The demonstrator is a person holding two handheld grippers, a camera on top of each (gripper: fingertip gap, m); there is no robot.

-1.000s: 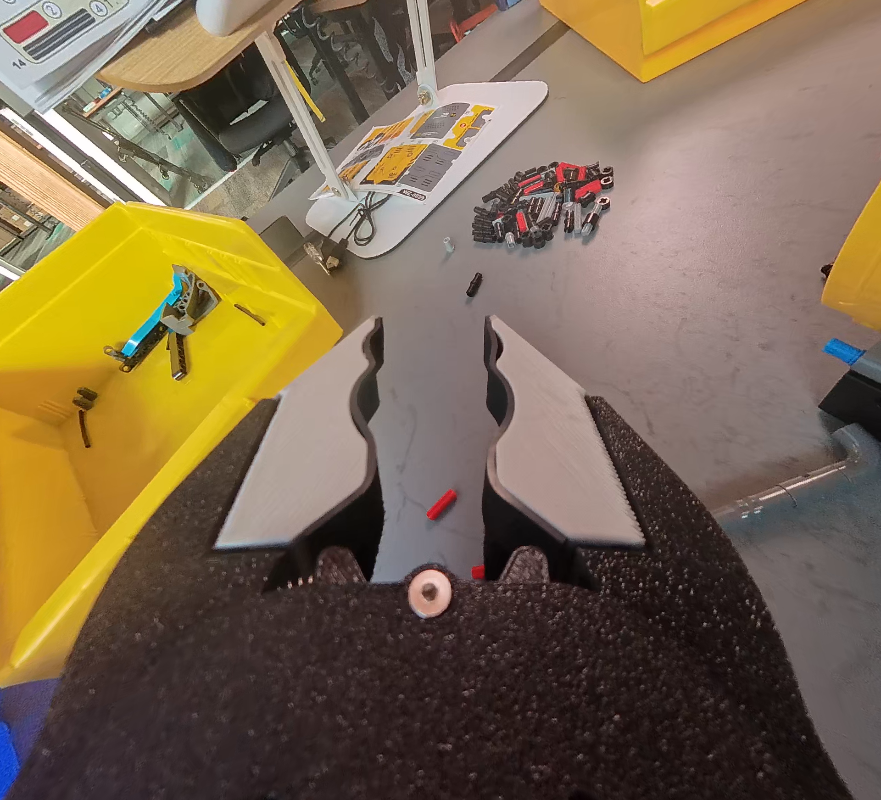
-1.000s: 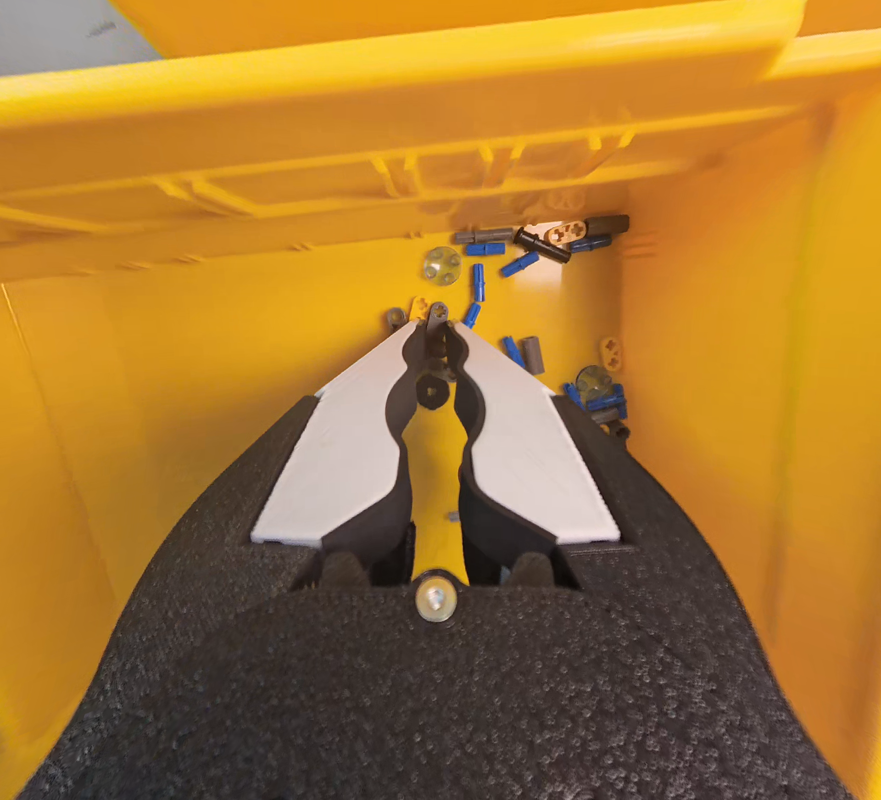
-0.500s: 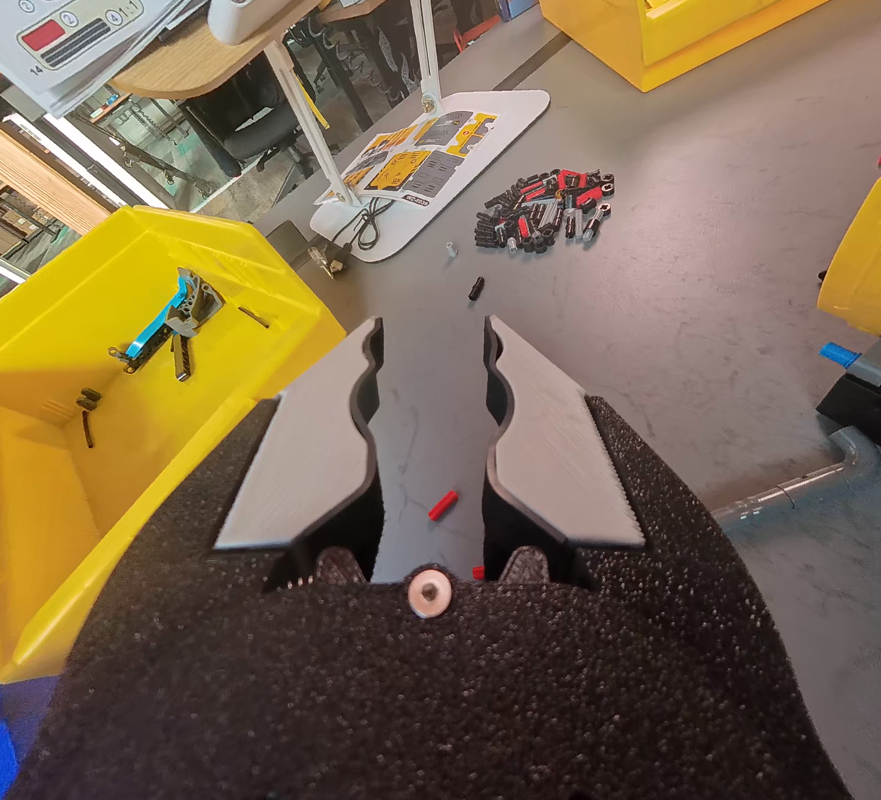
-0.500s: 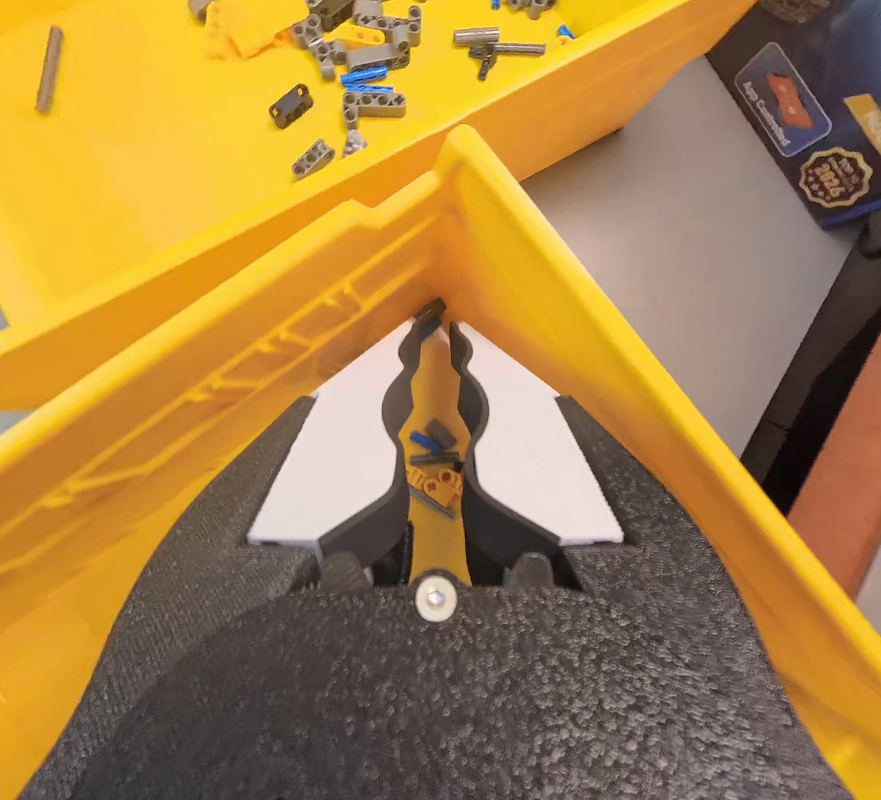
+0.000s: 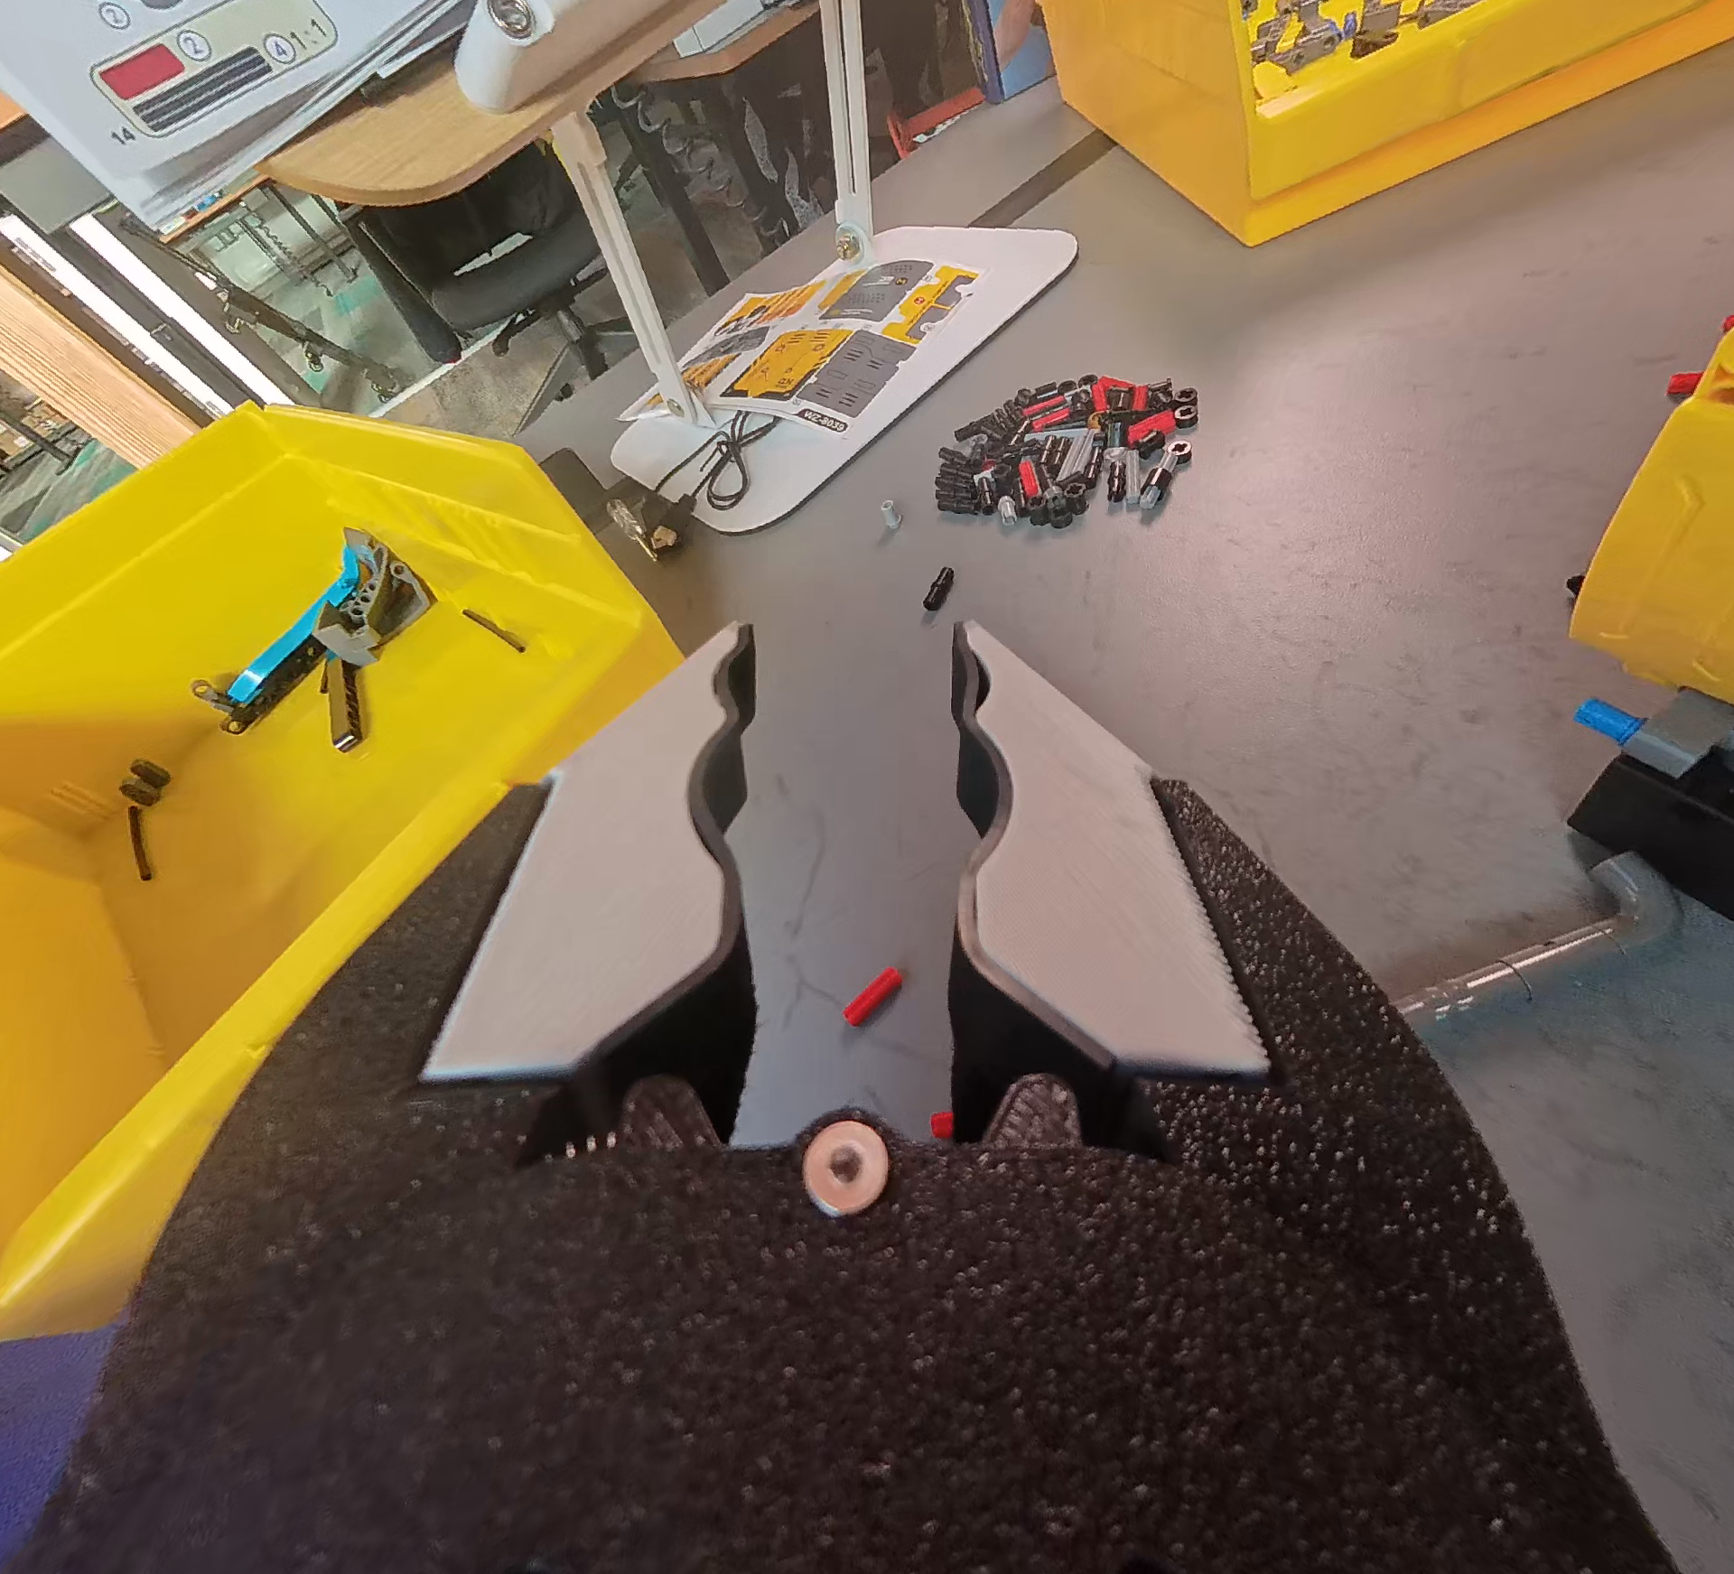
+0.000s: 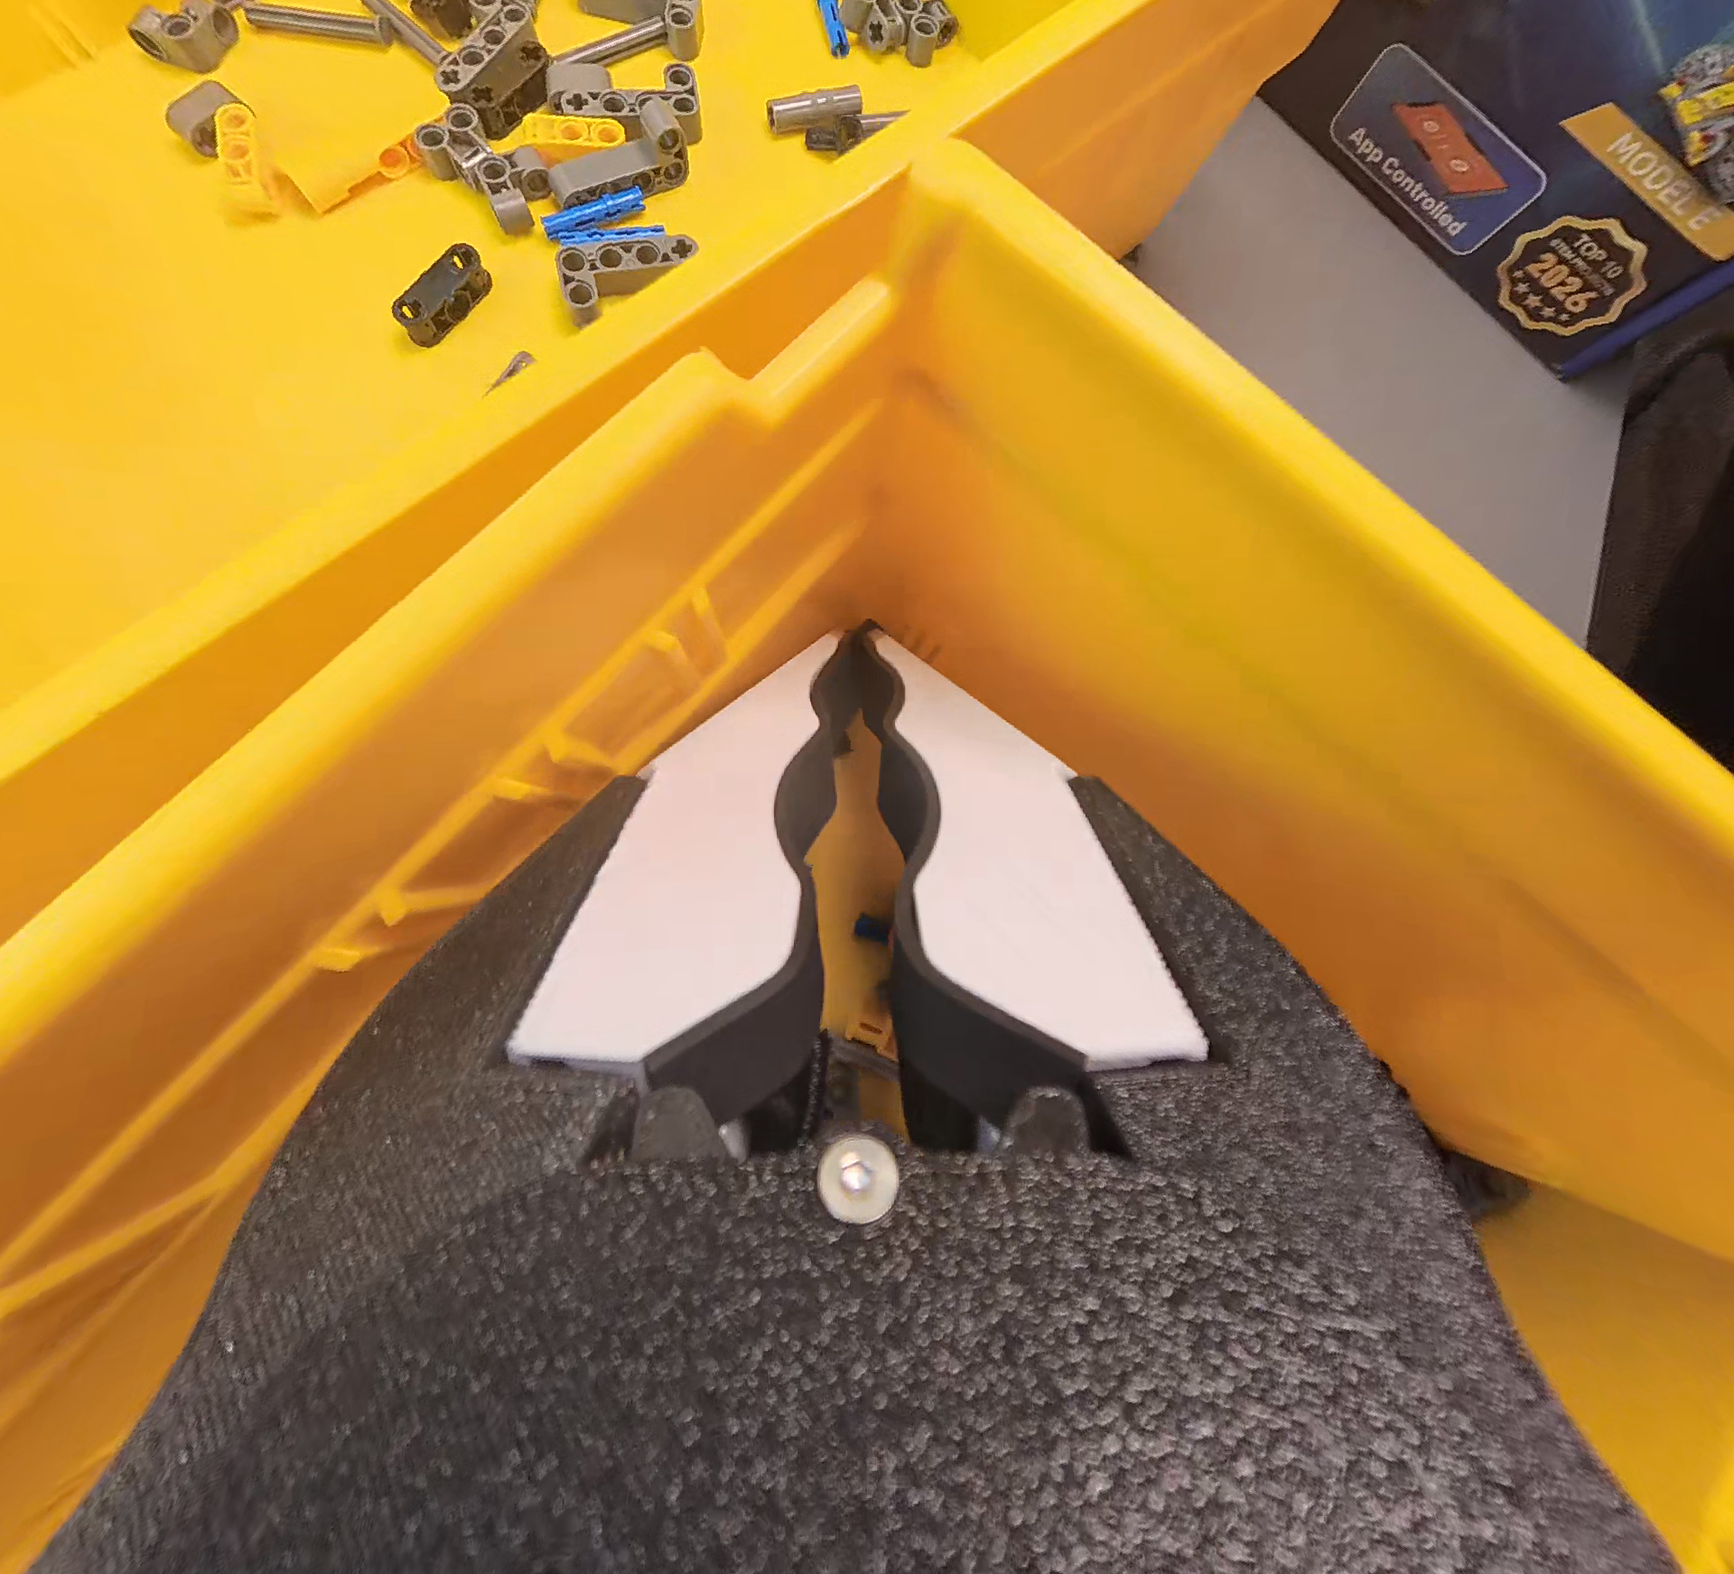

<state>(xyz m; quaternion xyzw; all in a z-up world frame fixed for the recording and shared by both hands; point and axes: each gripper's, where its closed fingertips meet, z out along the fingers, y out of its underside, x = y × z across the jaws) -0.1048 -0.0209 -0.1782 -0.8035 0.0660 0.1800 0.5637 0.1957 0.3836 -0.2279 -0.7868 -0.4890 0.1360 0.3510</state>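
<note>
Over the grey surface (image 5: 1314,685), left tongs (image 5: 852,647) hang released, jaws wide apart, gripping nothing. Red pin (image 5: 871,995) lies on the surface between the fingers, touching neither; a second red bit (image 5: 941,1124) peeks out near the right finger's base. Black pin (image 5: 937,588) sits just ahead of the tips, a small grey bush (image 5: 889,515) beyond it, then a pile of black, red and grey parts (image 5: 1065,459). White lamp base (image 5: 995,309) carries a sticker sheet (image 5: 826,347). Left bin (image 5: 281,478), yellow, holds a blue-and-grey assembly (image 5: 319,638) and a few dark pieces. Far bin (image 5: 1173,28) at top right holds mixed parts.

Right tongs (image 6: 863,638) sit inside a yellow bin (image 6: 1173,497), tips pushed close into its corner and clenched nearly together; something dark at the very tip, cannot tell if it is a held part. Blue pin (image 6: 869,928) shows on the bin floor through the gap. Next bin (image 6: 281,450) behind holds grey beams (image 6: 619,169), axles, blue pins, a black connector (image 6: 441,295). Dark box (image 6: 1520,150) stands on the surface at right.
</note>
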